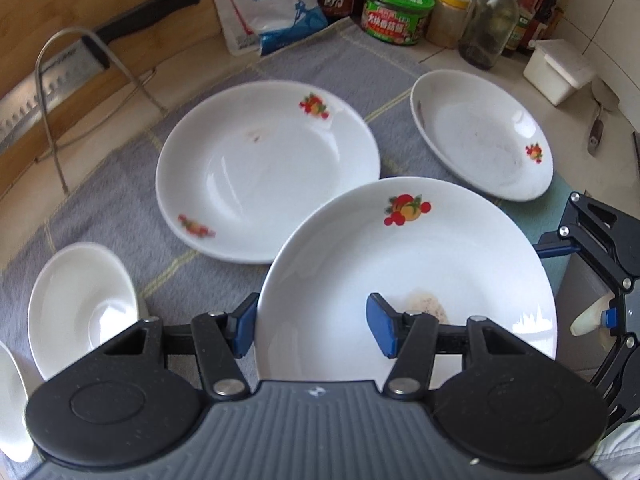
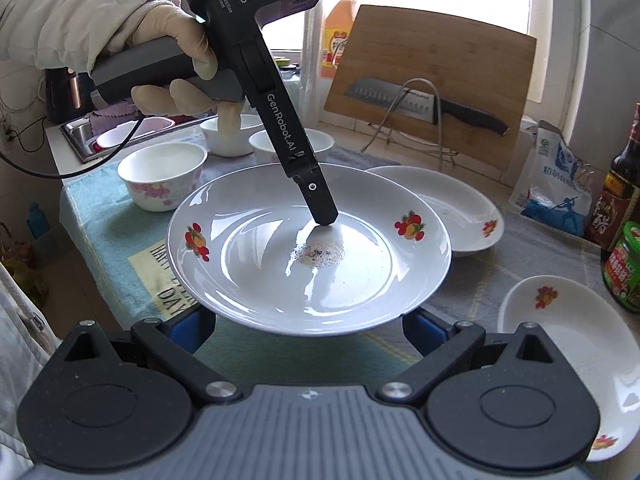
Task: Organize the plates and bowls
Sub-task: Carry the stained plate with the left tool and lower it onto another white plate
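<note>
A white plate with fruit prints (image 1: 408,264) (image 2: 280,272), a brown smear in its well, hangs above the cloth. My left gripper (image 1: 312,328) (image 2: 325,216) is shut on its rim, one pad inside the well and the other outside. The right gripper (image 2: 306,330) (image 1: 560,248) is open. Its blue pads stand wide apart under the plate's near rim, partly hidden by it, and I cannot tell whether they touch it. Two matching plates lie on the grey cloth, one in the middle (image 1: 264,172) (image 2: 440,208) and one near the jars (image 1: 480,132) (image 2: 568,352).
A small white bowl (image 1: 80,304) sits at the left, with another bowl's edge (image 1: 12,400) beside it. A flowered bowl (image 2: 160,176) and two white bowls (image 2: 230,134) stand by the sink (image 2: 80,136). A cutting board (image 2: 436,80) with a knife leans on a wire rack. Jars and bottles (image 1: 396,12) line the wall.
</note>
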A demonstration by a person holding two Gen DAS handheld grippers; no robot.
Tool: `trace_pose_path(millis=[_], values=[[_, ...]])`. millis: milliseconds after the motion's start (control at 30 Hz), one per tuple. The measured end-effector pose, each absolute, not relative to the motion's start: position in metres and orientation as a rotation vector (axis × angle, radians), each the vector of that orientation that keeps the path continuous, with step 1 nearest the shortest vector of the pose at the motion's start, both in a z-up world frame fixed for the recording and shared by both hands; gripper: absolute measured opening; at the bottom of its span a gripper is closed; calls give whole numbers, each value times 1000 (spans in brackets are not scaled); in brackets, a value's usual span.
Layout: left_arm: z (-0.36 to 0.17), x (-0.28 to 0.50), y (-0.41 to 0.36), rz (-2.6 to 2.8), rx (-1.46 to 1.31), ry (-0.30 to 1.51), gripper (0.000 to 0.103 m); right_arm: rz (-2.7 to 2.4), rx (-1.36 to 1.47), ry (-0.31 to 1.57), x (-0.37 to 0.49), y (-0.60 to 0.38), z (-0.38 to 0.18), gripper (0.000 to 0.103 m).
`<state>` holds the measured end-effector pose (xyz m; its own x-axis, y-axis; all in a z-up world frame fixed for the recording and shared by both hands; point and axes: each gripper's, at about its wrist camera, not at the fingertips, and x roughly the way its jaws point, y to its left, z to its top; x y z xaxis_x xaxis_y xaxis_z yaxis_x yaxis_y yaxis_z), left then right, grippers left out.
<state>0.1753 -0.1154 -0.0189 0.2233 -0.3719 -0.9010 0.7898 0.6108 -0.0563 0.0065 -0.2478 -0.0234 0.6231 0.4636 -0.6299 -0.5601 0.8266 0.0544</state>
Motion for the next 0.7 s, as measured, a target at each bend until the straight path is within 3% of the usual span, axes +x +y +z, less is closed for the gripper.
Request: trace_pose_path(millis=[700], values=[[-7,193,-233,-980,578,999,57,417,-118,692,12,-333,-15,102]])
